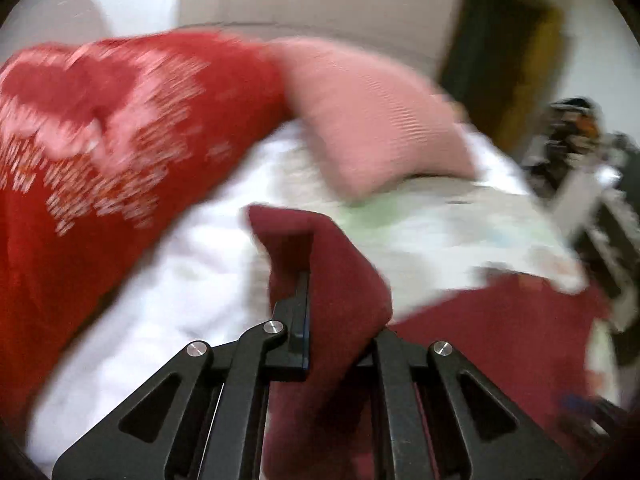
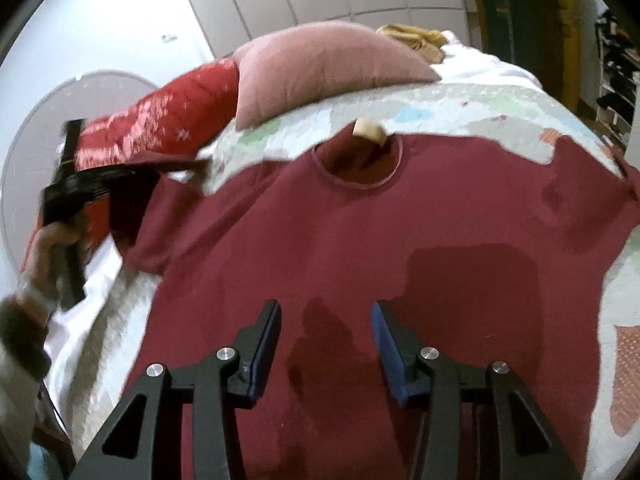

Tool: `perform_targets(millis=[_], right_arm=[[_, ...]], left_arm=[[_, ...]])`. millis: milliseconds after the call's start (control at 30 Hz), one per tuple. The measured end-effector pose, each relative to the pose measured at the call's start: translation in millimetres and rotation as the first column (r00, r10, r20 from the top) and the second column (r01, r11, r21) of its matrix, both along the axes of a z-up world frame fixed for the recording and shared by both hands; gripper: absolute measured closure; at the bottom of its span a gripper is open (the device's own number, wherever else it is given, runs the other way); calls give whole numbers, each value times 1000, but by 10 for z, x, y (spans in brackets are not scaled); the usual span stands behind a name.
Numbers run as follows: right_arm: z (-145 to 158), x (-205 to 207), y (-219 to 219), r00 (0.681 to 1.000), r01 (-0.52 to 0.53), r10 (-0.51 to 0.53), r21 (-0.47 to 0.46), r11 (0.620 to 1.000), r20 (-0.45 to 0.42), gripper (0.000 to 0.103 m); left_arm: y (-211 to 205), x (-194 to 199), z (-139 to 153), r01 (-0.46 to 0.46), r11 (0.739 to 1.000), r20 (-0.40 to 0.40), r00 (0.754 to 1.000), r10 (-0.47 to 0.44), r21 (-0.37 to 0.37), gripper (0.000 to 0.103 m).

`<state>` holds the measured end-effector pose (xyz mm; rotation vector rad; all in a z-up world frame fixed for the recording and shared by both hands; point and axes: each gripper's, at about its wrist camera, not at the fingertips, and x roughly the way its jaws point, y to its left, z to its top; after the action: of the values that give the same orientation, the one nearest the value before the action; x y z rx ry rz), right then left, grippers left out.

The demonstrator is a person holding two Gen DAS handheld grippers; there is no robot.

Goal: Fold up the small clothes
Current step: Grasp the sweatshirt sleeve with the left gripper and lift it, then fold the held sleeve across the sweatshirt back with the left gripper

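The maroon T-shirt lies spread flat on the bed, collar at the far side. The left gripper pinches its left sleeve; the right gripper hovers open above the hem. Soft, light, limp cloth: best gripped at edges or seams.

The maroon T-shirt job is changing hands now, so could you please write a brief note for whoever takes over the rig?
Left claw: shut on the maroon T-shirt sleeve, lifted off the quilt.
Right claw: open, over the shirt's lower body, holding nothing.
The shirt lies face up, collar toward the pink pillow.
Done: no fold visible yet.
Left: fold both sleeves in, then the body.
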<state>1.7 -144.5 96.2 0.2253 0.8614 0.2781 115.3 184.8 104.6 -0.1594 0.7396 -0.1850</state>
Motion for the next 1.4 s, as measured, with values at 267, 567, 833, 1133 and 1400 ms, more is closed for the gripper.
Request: perform_targets(millis=[267,567,833,1133,1400], right_arm=[[166,-44,-230,998,61,-60,77,995,-13,47],[-163,7,-741,967,221,-175,277,935,-184,31],[-24,133,-583,977,164,-135,176,971,-165,30],[-149,104,234,992,-116,105,-199,973,-64,72],[-218,51,10,990,-102,92,-87,991,-110,44]], left_arm=[[-770,-892,94,292,940,144,952,-269,-176,97],[-1194,-885,-876,253,968,-124,960,-251,-6,97],[-1151,-1118,-808,282,956,-136,953,-270,78,92],[-920,-1346,-785,284,954,-131,954,-271,94,90],[-1052,-1308,-846,274,960,-132,955,-265,55,75]])
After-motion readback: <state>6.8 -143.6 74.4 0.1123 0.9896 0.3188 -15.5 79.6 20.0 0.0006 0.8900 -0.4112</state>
